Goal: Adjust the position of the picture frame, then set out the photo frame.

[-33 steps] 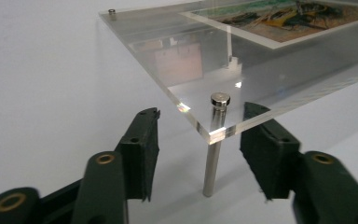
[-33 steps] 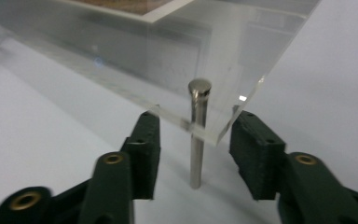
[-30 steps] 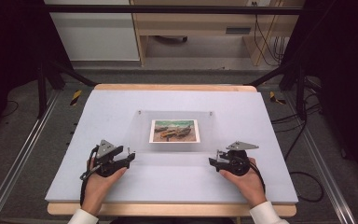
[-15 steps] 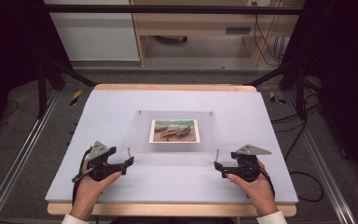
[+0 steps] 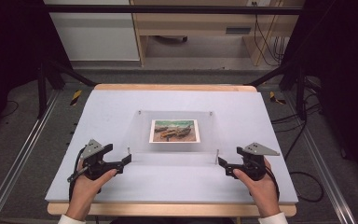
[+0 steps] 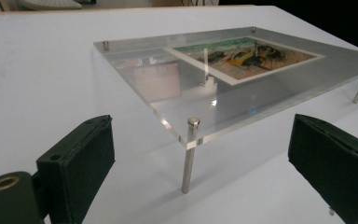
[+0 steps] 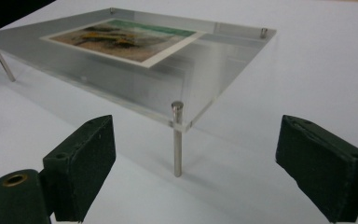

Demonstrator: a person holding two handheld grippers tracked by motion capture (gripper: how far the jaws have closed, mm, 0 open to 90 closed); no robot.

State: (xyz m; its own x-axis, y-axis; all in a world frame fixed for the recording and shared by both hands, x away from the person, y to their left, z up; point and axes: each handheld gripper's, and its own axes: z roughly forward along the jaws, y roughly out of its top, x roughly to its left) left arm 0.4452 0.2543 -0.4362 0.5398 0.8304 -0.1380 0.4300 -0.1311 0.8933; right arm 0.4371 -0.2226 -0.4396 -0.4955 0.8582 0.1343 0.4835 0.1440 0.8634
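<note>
A clear acrylic plate (image 5: 177, 148) stands on thin metal pegs in the middle of the table. A small painted picture card (image 5: 175, 130) shows at its centre. My left gripper (image 5: 127, 159) sits just off the plate's near left corner and my right gripper (image 5: 222, 163) just off the near right corner. Both have just been opening their jaws and now stand open, pads touching nothing. In the left gripper view the corner peg (image 6: 188, 156) stands ahead of the left gripper (image 6: 203, 144). In the right gripper view another peg (image 7: 177, 140) stands ahead of the right gripper (image 7: 191, 140).
The pale table top (image 5: 121, 107) has a wooden rim at front and back. Metal rails (image 5: 23, 154) run along both sides. Cables lie on the floor at the right, and a wooden desk stands behind the table.
Both grippers have drawn back outward from the plate's near corner pegs, the left to the left and the right to the right. Their jaws have opened wider.
</note>
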